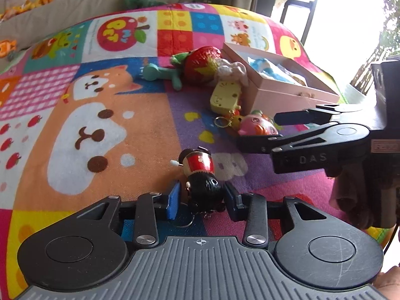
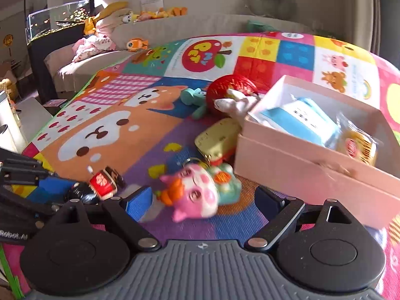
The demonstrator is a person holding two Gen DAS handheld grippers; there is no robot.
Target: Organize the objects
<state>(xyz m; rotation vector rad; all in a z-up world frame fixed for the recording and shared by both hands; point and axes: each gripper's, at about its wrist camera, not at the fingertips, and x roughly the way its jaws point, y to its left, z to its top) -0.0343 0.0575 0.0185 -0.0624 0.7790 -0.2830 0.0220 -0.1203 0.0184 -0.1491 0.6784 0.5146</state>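
Observation:
A black-haired wind-up doll in a red dress [image 1: 200, 172] lies on the colourful play mat. My left gripper [image 1: 203, 200] is open, its blue pads on either side of the doll's head; small gaps show. The doll also shows in the right wrist view [image 2: 100, 185]. My right gripper [image 2: 207, 202] is open around a pink cat keychain toy [image 2: 200, 195], also visible in the left wrist view [image 1: 257, 125]. A pink open box [image 2: 307, 165] holding a blue item and a snack packet stands right of it.
A yellow toy [image 2: 217, 137], a red strawberry plush [image 2: 230, 87], a white bunny plush [image 2: 237, 102] and a teal toy [image 2: 195, 97] lie beside the box. A beige sofa [image 2: 175, 30] with plush toys stands behind the mat. A fish tank [image 2: 57, 20] is at far left.

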